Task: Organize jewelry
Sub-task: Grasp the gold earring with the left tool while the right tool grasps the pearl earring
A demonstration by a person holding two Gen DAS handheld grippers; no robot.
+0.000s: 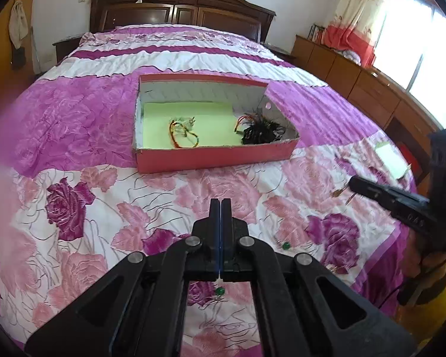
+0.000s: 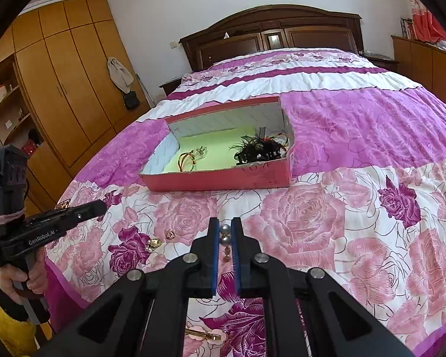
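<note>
Right gripper (image 2: 224,232) clamps beaded earring (image 2: 225,235); open bedspread (image 2: 327,208) before box (image 2: 223,178).

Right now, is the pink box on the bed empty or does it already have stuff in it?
Not empty. The open pink box holds red-and-gold bracelets on its green floor and a black feathery hair clip at its other end.

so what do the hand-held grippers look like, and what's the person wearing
Each hand-held gripper is black plastic with silver pivot bolts and blue-lined fingers. The left one's body carries white GenRobot.AI lettering and a pink band round its upright part. The person's sleeve is yellow with a dark cuff.
</note>
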